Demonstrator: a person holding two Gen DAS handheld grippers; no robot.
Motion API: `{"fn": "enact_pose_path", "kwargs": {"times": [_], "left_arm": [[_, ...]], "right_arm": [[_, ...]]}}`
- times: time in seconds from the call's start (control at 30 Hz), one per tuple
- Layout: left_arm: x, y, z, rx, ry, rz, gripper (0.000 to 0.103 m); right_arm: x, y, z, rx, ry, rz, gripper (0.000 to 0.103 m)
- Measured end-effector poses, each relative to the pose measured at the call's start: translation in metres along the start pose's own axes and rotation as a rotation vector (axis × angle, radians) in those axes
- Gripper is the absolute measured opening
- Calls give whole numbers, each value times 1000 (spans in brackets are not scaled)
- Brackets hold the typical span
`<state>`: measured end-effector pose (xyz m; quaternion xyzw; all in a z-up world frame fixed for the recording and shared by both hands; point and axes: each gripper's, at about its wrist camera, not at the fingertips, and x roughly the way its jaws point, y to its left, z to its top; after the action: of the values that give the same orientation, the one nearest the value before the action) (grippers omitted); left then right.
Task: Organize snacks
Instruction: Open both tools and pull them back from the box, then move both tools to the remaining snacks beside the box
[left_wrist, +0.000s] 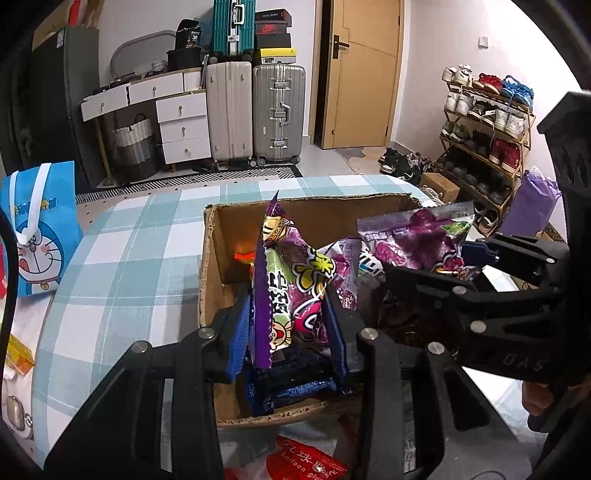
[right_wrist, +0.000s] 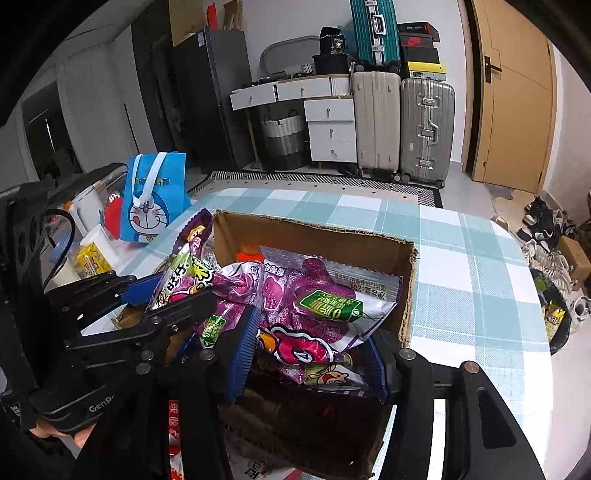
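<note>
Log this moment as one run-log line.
left gripper: shut on purple snack packet | right gripper: shut on purple snack packets | both over cardboard box | table: checked cloth

Left gripper (left_wrist: 288, 332): black plastic frame, silver round screws, ribbed blue finger pads (left_wrist: 240, 332). Right gripper (right_wrist: 310, 350): same build, embossed "DAS" lettering. Bare skin behind each handle.
</note>
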<state>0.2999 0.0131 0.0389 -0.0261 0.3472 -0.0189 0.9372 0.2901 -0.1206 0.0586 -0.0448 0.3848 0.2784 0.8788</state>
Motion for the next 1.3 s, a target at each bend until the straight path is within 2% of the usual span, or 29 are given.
{"fn": "enact_pose_path", "kwargs": {"times": [0.17, 0.27, 0.3, 0.37, 0.43, 0.5, 0.6, 0.63, 0.77, 0.97, 1.1, 1.17, 1.3], "left_arm": [[-2, 4, -1, -5, 8, -8, 35], [-8, 7, -1, -4, 7, -7, 50], [-11, 8, -2, -1, 3, 2, 58], [-22, 11, -4, 5, -10, -20, 67], [-36, 14, -6, -1, -32, -10, 86], [-50, 16, -9, -6, -56, -5, 88], [-63, 23, -15, -23, -55, -7, 102], [-67, 25, -18, -28, -61, -3, 102], [-84, 31, -32, -39, -64, 0, 102], [-104, 40, -55, -47, -63, 15, 102], [-105, 45, -68, -38, -53, 5, 102], [-103, 49, -75, -41, -37, 14, 102], [-97, 56, -84, -63, -12, 14, 102]], "right_arm": [[-3, 6, -2, -15, 6, 26, 53], [-10, 9, -3, -38, -9, 40, 53], [-15, 11, -4, -50, -28, 29, 56], [-25, 11, -5, -53, -63, 24, 66], [-34, 10, -6, -48, -87, 30, 76], [-46, 7, -9, -38, -106, 14, 81], [-66, 0, -16, -3, -141, 7, 98], [-72, -3, -19, 11, -151, 9, 102], [-89, -10, -33, 56, -163, 0, 102], [-99, -11, -61, 114, -129, 9, 102], [-95, -8, -80, 128, -85, 1, 102], [-96, -6, -88, 136, -104, -5, 102], [-90, -3, -98, 134, -62, 54, 102]]}}
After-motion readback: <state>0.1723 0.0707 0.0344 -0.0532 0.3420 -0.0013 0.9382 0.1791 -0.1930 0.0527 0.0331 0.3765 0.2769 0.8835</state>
